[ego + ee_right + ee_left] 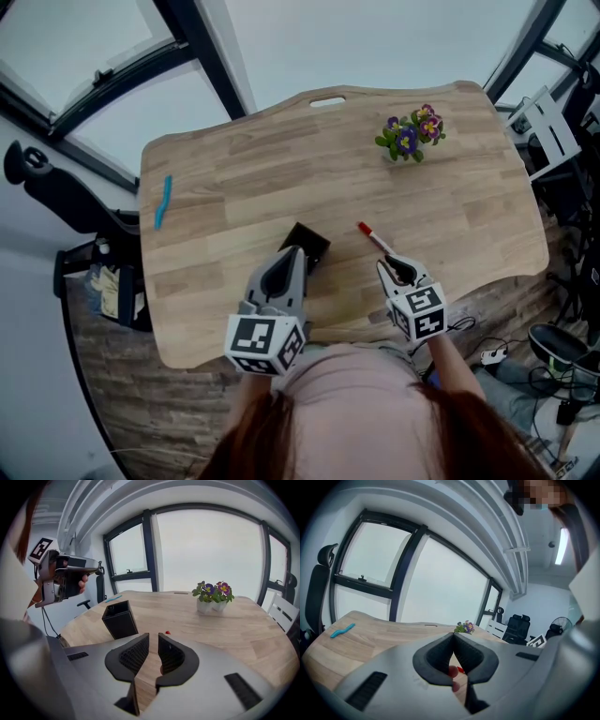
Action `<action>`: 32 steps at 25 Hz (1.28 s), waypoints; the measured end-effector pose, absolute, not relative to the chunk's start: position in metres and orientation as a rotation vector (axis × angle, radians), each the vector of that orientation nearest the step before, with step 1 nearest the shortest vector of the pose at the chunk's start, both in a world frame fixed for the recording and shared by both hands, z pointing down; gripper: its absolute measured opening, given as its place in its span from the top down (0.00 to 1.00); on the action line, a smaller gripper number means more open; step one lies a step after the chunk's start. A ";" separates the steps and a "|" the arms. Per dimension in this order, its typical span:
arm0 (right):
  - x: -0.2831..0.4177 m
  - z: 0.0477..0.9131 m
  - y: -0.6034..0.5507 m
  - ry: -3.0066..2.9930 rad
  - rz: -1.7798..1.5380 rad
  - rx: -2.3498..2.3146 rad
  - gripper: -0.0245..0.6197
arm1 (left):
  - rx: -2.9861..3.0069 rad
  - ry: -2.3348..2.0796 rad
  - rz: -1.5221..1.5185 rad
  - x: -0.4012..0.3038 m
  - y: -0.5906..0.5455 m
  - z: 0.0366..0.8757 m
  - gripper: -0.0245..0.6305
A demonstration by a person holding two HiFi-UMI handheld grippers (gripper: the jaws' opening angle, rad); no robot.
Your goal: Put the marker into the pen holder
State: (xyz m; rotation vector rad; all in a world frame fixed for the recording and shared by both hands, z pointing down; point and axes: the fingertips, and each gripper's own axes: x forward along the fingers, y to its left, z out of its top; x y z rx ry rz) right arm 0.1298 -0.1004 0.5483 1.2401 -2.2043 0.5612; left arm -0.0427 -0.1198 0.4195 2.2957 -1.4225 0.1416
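Lying flat on the pale wooden desk (225, 178): white marker with red cap (375, 239), outside the holder, cap pointing away from the person, tail end just beside the right gripper (153, 637), whose jaws stand narrowly parted with only desk showing between them. Black rectangular pen holder (119, 619): upright, open-topped, left of the marker; interior dark, contents not discernible. Left gripper (453, 634): jaws pressed together, grasping nothing, held above the desk. White pot of purple flowers (411, 136): far edge.

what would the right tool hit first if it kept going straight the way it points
Probably the marker: it lies right ahead of the right tool, its red cap showing just past the tips, though depth is unclear.
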 end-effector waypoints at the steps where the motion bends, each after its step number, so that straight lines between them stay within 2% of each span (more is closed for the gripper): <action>1: 0.132 0.550 -0.101 -2.204 0.558 1.236 0.88 | 2.293 -1.426 0.144 -0.040 -0.119 0.420 0.96; 32: 0.187 0.635 -0.107 -2.176 0.597 1.006 0.84 | 2.158 -1.632 0.147 0.006 -0.097 0.431 0.96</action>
